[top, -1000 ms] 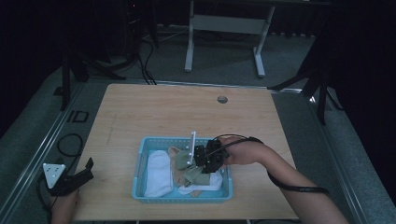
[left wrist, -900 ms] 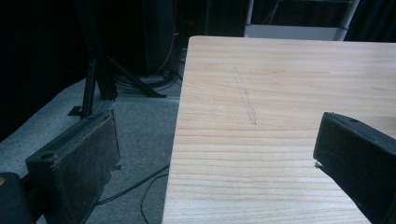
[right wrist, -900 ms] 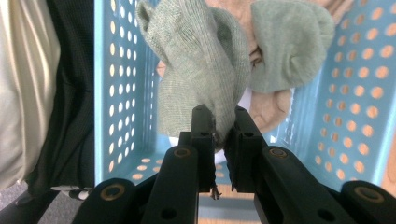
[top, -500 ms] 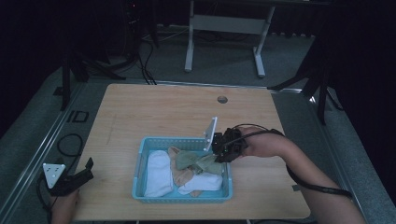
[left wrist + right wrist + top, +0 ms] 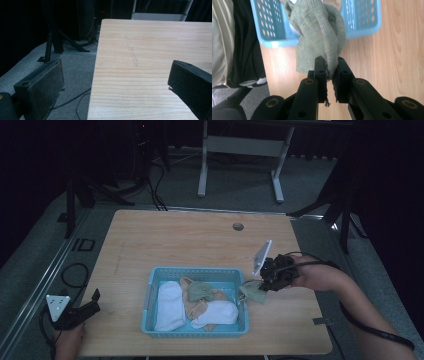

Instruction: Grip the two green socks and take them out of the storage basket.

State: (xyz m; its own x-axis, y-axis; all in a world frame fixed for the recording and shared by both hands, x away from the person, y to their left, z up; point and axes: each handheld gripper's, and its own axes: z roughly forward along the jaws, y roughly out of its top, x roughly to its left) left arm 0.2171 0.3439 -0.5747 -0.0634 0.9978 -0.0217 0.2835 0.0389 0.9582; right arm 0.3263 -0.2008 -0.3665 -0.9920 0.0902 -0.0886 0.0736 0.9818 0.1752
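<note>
Wooden table (image 5: 200, 245); right gripper (image 5: 329, 65) pinches limp grey-green knit sock (image 5: 319, 30).

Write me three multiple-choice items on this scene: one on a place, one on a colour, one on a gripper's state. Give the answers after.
1. Where is the green sock held by the right gripper?
A. deep in the basket
B. just outside the basket's right wall
C. at the table's far edge

2. What colour is the basket?
A. red
B. light blue
C. black

3. How is the left gripper?
A. open, holding nothing
B. shut on a sock
C. shut on the basket

Answers: B, the sock hangs over bare wood beside the wall; B, the blue plastic rim shows; A, its fingers stand wide apart.
</note>
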